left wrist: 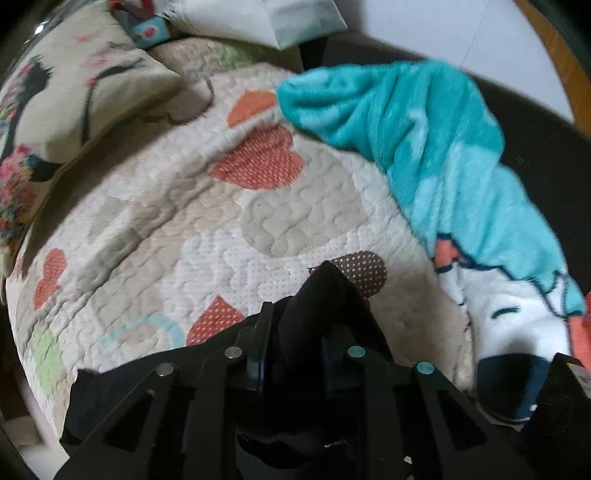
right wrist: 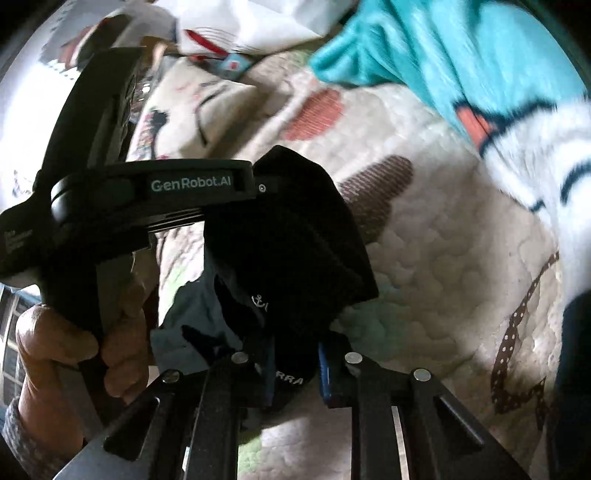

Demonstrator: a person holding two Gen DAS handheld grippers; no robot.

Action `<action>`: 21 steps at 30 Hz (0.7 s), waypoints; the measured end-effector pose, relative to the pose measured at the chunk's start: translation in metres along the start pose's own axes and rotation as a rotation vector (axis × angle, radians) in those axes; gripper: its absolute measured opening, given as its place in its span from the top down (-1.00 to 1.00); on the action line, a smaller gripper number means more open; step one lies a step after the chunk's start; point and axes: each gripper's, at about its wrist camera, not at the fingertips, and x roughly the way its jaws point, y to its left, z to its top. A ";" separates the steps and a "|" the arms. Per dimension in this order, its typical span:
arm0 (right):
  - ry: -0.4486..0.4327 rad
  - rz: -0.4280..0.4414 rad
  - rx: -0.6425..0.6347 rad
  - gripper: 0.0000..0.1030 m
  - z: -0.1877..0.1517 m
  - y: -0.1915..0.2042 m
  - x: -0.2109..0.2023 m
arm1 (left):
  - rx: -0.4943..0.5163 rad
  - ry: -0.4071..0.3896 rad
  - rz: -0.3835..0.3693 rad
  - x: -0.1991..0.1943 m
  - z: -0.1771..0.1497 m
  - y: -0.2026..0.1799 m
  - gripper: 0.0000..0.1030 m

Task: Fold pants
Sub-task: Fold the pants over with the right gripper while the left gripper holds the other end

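Note:
The pants [left wrist: 317, 306] are black cloth with small white print. In the left wrist view my left gripper [left wrist: 295, 354] is shut on a bunched fold of them, held above the quilted bed cover [left wrist: 177, 229]. In the right wrist view my right gripper [right wrist: 295, 365] is shut on another part of the same black pants [right wrist: 295, 236], which bulge up between the fingers. The left gripper's body [right wrist: 155, 192], in a bare hand [right wrist: 66, 347], shows close at the left, touching the same bundle.
A teal and white fleece blanket [left wrist: 436, 147] lies along the bed's right side. A printed pillow [left wrist: 62, 92] lies at the back left. White bags [left wrist: 258, 18] sit at the head. The cover's heart-patterned middle [left wrist: 258, 158] is bare.

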 end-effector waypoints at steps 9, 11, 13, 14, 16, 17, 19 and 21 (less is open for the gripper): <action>-0.054 0.079 -0.204 0.64 -0.010 0.062 -0.018 | -0.150 -0.129 -0.078 -0.076 -0.035 0.061 0.61; -0.057 0.087 -0.259 0.64 -0.015 0.078 -0.017 | -0.184 -0.148 -0.088 -0.086 -0.049 0.077 0.61; -0.056 0.092 -0.317 0.64 -0.024 0.094 -0.016 | -0.211 -0.162 -0.094 -0.091 -0.060 0.089 0.61; -0.052 0.094 -0.340 0.64 -0.029 0.101 -0.014 | -0.233 -0.174 -0.101 -0.095 -0.070 0.098 0.61; -0.038 0.094 -0.401 0.64 -0.040 0.119 -0.008 | -0.272 -0.193 -0.120 -0.099 -0.084 0.112 0.61; -0.030 0.093 -0.434 0.64 -0.046 0.128 -0.004 | -0.302 -0.204 -0.138 -0.101 -0.092 0.122 0.61; -0.017 0.089 -0.493 0.64 -0.058 0.142 0.002 | -0.375 -0.226 -0.179 -0.102 -0.111 0.144 0.61; -0.004 0.077 -0.563 0.64 -0.072 0.158 0.011 | -0.426 -0.241 -0.206 -0.102 -0.127 0.160 0.61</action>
